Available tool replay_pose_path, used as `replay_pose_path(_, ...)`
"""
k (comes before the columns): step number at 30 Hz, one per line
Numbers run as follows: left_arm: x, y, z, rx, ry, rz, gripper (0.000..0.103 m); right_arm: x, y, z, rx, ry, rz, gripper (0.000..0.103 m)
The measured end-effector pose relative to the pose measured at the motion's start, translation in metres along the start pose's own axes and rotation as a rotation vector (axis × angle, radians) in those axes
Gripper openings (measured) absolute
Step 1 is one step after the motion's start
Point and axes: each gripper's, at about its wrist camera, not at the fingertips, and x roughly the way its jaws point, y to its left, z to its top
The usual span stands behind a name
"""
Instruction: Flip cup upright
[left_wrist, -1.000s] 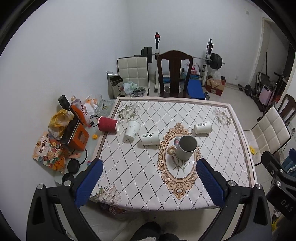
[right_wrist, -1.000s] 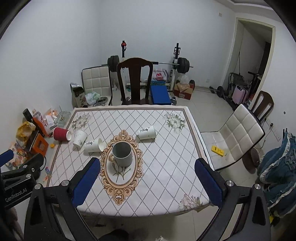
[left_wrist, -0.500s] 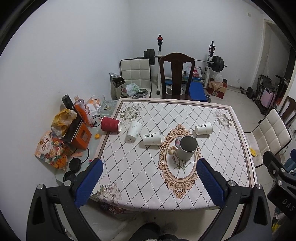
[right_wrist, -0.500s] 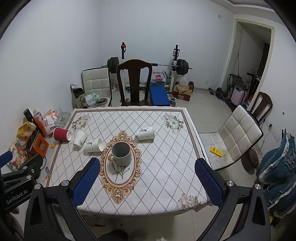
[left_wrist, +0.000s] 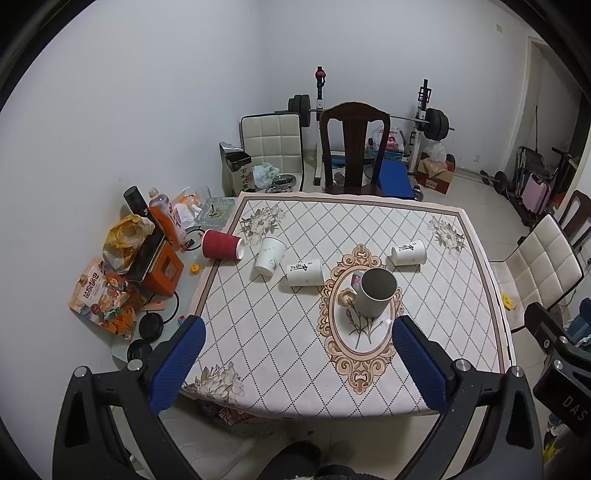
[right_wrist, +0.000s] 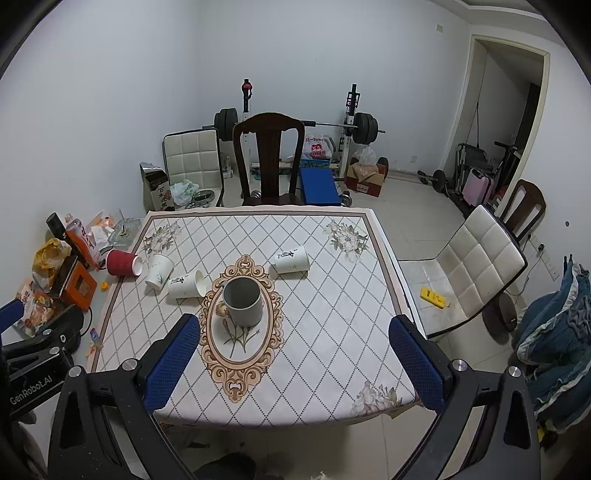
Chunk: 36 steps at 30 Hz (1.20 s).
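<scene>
A grey mug (left_wrist: 375, 296) (right_wrist: 242, 301) stands upright on the oval medallion in the middle of the table. Three white paper cups lie on their sides: one at the right (left_wrist: 409, 253) (right_wrist: 291, 259), one left of the mug (left_wrist: 305, 272) (right_wrist: 186, 284), one further left (left_wrist: 270, 255) (right_wrist: 159, 270). A red paper cup (left_wrist: 222, 245) (right_wrist: 123, 262) lies on its side at the table's left edge. My left gripper (left_wrist: 299, 363) and right gripper (right_wrist: 295, 363) are both open and empty, held high above the near edge of the table.
The table (left_wrist: 461, 295) has a diamond-pattern cloth. Snack bags, bottles and an orange box (left_wrist: 162, 271) clutter a low surface at the left. A dark wooden chair (left_wrist: 352, 147) stands behind the table, a white padded chair (right_wrist: 469, 266) at the right. Gym equipment lines the back wall.
Both grippers have risen and drawn back a little from the table, so it looks slightly smaller. No cup has moved.
</scene>
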Motion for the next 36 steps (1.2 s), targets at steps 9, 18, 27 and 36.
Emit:
replay_pose_path(9,0.002,0.002,-0.001,0.004,0.004,0.001,0.103,0.002,0.005,-0.002,-0.003,0.007,0.007,0.103)
replay_pose_path(18,0.002,0.002,-0.002,0.006,0.006,-0.001,0.103,0.004,0.005,-0.003,-0.003,0.010,0.012,0.103)
replay_pose_path(27,0.002,0.003,-0.002,0.005,0.008,0.000,0.103,0.005,0.007,-0.003,-0.005,0.013,0.012,0.103)
replay_pose_path(36,0.002,0.004,-0.002,0.009,0.007,-0.003,0.103,0.006,0.011,-0.004,-0.009,0.013,0.015,0.103)
